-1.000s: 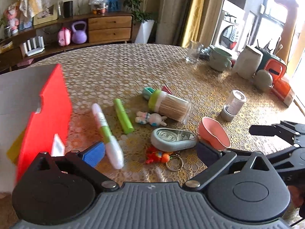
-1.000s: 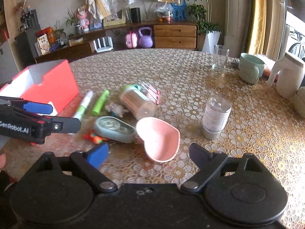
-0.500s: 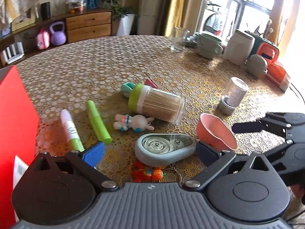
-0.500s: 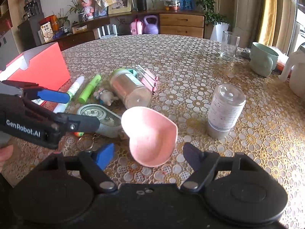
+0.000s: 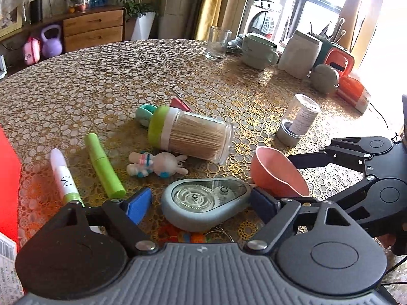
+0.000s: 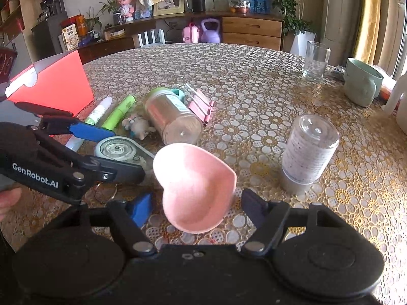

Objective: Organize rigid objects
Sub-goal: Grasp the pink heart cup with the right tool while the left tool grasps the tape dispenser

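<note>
Your left hand-held gripper (image 5: pixel 201 204) has just been closing; its jaws straddle one grey correction-tape dispenser (image 5: pixel 204 204), gap still visible on the left side. Your right hand-held gripper (image 6: pixel 197 207) has also been closing, jaws half-wide around one pink heart-shaped dish (image 6: pixel 194 186), pads not touching. On the table (image 5: pixel 101 81): one toothpick jar (image 5: pixel 193 136), two green markers, one rabbit figure (image 5: pixel 156 164), one red box (image 6: pixel 54 81).
</note>
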`<state>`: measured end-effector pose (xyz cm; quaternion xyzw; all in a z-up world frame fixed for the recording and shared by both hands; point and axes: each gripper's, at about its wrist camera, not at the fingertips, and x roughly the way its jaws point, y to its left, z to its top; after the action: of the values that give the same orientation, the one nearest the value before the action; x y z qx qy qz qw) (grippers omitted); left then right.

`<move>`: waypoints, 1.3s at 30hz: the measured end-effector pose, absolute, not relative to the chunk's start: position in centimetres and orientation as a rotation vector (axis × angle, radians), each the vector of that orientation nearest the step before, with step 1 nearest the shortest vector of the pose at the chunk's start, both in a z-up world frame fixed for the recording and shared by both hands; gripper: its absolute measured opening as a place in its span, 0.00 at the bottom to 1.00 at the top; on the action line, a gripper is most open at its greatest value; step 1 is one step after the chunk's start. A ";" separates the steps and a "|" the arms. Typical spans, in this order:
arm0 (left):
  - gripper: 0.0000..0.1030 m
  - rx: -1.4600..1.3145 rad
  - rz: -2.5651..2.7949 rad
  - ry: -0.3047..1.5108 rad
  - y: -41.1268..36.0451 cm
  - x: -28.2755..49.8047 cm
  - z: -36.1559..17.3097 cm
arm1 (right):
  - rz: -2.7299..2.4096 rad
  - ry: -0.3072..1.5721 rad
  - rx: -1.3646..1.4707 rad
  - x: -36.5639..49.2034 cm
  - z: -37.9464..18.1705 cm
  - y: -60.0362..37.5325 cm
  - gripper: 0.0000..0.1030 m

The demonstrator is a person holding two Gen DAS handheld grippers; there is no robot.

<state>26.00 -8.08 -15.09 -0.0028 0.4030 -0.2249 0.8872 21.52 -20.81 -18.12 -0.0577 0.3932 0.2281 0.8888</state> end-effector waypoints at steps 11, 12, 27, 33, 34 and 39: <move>0.68 0.020 -0.481 0.830 -8.4 25.6 -15.0 | 0.461 0.791 -0.136 21.1 -17.6 -20.7 0.54; 0.58 0.016 -0.479 0.826 -8.4 25.5 -14.8 | 0.458 0.785 -0.139 21.0 -17.5 -20.7 0.54; 0.25 -0.038 -0.475 0.801 -7.8 24.9 -13.1 | 0.427 0.751 -0.138 18.9 -15.6 -21.1 0.54; 0.20 -0.033 -0.488 0.804 -8.1 23.6 -12.8 | 0.431 0.740 -0.139 17.8 -15.0 -21.2 0.54; 0.19 -0.028 -0.494 0.801 -8.2 23.2 -12.7 | 0.433 0.740 -0.138 17.8 -15.0 -21.3 0.54; 0.17 0.004 -0.535 0.806 -9.4 22.2 -12.5 | 0.432 0.743 -0.138 17.3 -14.9 -21.7 0.54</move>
<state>22.16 -9.40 -12.53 0.0020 0.3875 -0.2572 0.8853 17.31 -21.67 -14.89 -0.0668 0.3599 0.2092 0.9068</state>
